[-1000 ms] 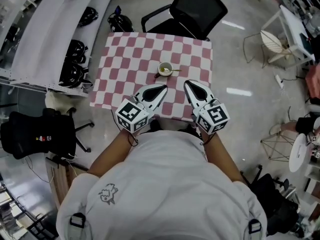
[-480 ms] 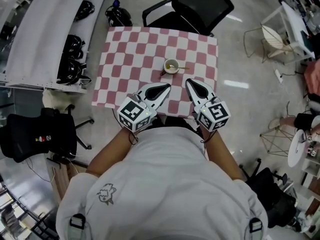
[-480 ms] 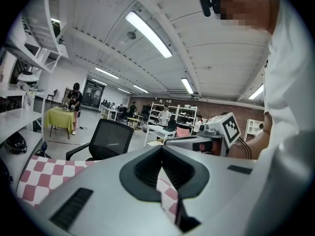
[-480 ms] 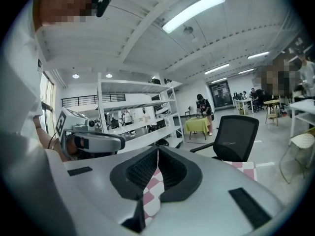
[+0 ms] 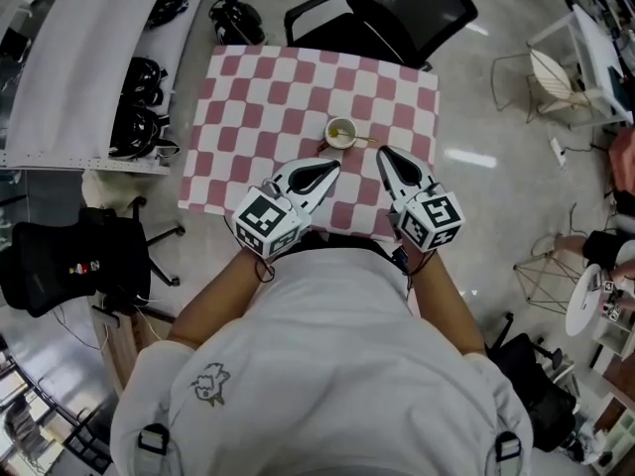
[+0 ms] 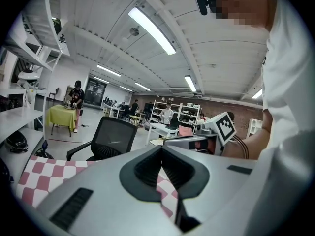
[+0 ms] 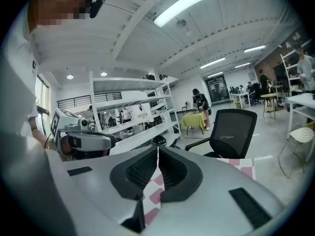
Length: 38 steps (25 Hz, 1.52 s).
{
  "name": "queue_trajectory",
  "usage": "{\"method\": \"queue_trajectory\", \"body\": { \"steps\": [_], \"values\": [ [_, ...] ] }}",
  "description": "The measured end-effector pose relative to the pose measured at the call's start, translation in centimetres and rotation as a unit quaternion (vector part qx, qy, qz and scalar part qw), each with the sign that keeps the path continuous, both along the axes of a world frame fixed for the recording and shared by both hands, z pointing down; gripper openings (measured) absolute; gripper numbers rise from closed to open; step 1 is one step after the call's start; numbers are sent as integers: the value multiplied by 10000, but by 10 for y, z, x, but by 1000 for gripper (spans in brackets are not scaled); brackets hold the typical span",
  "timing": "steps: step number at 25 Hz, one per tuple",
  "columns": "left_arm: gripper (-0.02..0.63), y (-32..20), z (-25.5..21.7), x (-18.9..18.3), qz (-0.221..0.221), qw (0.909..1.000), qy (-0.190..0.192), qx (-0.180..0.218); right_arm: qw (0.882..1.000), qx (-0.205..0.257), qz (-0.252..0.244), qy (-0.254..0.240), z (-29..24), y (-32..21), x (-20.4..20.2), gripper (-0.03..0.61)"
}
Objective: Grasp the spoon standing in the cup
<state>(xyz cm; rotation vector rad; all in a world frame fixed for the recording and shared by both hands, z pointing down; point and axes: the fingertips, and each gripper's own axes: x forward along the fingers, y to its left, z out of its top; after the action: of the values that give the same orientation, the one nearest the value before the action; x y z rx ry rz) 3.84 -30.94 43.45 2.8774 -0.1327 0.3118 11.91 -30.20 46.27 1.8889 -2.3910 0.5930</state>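
Cup (image 5: 340, 133) slightly nearer, spoon (image 5: 361, 139) handle pointing right

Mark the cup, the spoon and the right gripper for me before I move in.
cup (image 5: 329, 128): head view, on its left rim.
spoon (image 5: 365, 138): head view, on the handle sticking out past the cup's right side.
right gripper (image 5: 382, 153): head view, at its closed tips, short of the cup.

A pale grey shirt (image 5: 327, 365), white black-padded left tongs (image 5: 331, 168) and right tongs (image 5: 383, 153), square-marker cubes (image 5: 266, 224).
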Motion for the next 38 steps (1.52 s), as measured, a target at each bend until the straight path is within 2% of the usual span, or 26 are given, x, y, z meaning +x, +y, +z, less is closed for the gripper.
{"method": "queue_trajectory", "body": {
  "steps": [8, 13, 15, 16, 19, 26, 38],
  "values": [
    [14, -27, 25, 26, -122, 9993, -223, -282, 9979, -562, 16, -336, 44, -11, 29, 35],
    [14, -23, 48, 45, 39, 9984, -510, -246, 9951, -857, -84, -495, 69, -15, 38, 37],
    [14, -23, 57, 51, 49, 9978, -580, -313, 9940, -923, -124, -581, 78, -17, 41, 54],
    [14, -24, 62, 54, 46, 9975, -617, -351, 9933, -963, -141, -623, 83, -18, 42, 89],
    [14, -28, 74, 62, 61, 9964, -727, -421, 9908, -1118, -176, -738, 100, -20, 44, 103],
    [14, -42, 102, 67, -136, 9934, -958, -615, 9833, -1477, -124, -1051, 143, -26, 49, 110],
    [14, -44, 134, 85, -59, 9898, -1190, -784, 9729, -1845, -212, -1377, 193, -32, 53, 110]
  ]
}}
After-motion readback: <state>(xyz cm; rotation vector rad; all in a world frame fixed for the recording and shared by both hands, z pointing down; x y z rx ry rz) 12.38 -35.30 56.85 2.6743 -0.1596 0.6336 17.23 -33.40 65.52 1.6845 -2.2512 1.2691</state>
